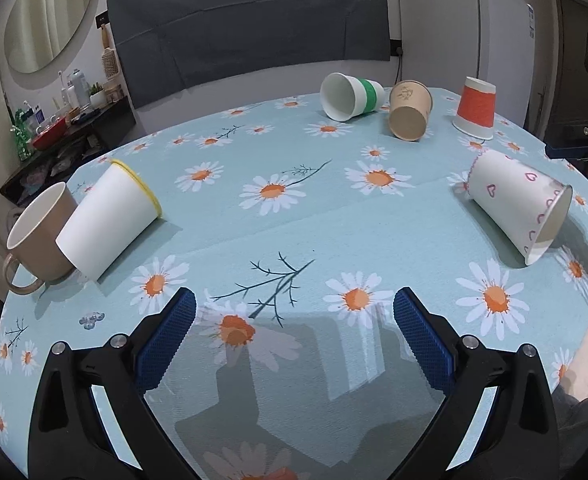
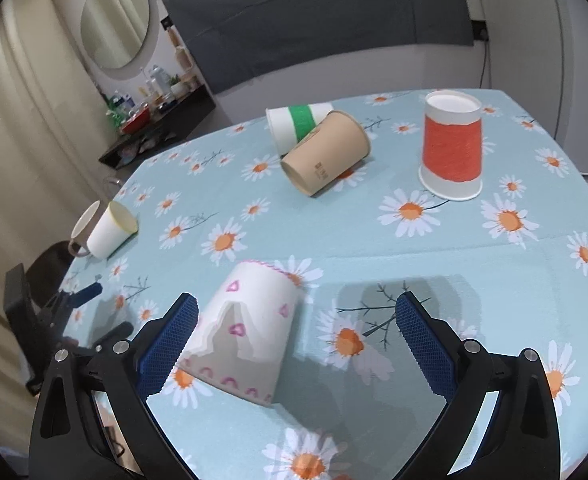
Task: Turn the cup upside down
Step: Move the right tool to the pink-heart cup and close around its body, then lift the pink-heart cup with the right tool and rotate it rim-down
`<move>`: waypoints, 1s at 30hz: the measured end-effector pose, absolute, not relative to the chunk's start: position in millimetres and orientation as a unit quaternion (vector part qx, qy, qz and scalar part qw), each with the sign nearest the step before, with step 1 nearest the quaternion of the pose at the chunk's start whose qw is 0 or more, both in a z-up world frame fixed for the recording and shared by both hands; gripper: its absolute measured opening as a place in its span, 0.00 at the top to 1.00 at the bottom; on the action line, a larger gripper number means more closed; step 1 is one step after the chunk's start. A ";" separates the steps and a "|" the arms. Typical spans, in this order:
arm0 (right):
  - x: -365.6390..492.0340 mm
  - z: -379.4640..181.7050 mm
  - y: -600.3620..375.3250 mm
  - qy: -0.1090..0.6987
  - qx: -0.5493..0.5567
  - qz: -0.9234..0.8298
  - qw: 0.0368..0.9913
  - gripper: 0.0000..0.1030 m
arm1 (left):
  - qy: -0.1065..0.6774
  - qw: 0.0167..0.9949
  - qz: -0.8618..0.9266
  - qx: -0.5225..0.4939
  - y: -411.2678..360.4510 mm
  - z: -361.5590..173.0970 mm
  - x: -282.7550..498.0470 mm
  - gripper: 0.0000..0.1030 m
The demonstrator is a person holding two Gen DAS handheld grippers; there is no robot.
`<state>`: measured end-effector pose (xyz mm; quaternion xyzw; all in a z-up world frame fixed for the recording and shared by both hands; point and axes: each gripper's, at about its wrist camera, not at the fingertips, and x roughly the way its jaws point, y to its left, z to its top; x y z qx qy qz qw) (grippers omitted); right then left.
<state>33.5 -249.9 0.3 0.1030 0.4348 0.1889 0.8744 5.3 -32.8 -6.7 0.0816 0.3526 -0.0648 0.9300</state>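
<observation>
Several paper cups lie on the daisy tablecloth (image 1: 294,232). A white cup with pink hearts (image 2: 250,332) lies on its side just ahead of my right gripper (image 2: 296,320), nearer its left finger; it also shows in the left wrist view (image 1: 518,200). An orange cup (image 2: 452,146) stands upside down at the far right. A brown cup (image 2: 326,152) and a green-banded cup (image 2: 298,122) lie on their sides at the back. A yellow-rimmed white cup (image 1: 110,220) lies against a beige mug (image 1: 38,236). My left gripper (image 1: 294,312) is open and empty above the cloth. My right gripper is open.
A dark side shelf (image 1: 66,132) with bottles and a red bowl stands beyond the table's left edge. A grey cloth-covered screen (image 1: 250,20) hangs behind the table. The left gripper's body (image 2: 54,312) shows at the table's left edge in the right wrist view.
</observation>
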 end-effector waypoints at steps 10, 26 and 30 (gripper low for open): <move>103.8 -17.2 -232.6 0.637 0.121 0.231 0.725 0.08 | 0.331 0.936 -0.080 0.093 -35.3 -6.9 12.5 0.06; 139.7 -58.3 -204.6 0.780 0.019 0.176 0.600 0.46 | 0.277 0.950 -0.096 0.106 -40.3 -2.3 -9.7 0.06; 138.6 -49.3 -203.6 0.761 0.016 0.180 0.624 0.47 | 0.271 0.951 -0.097 0.112 -41.2 -1.9 -11.8 0.06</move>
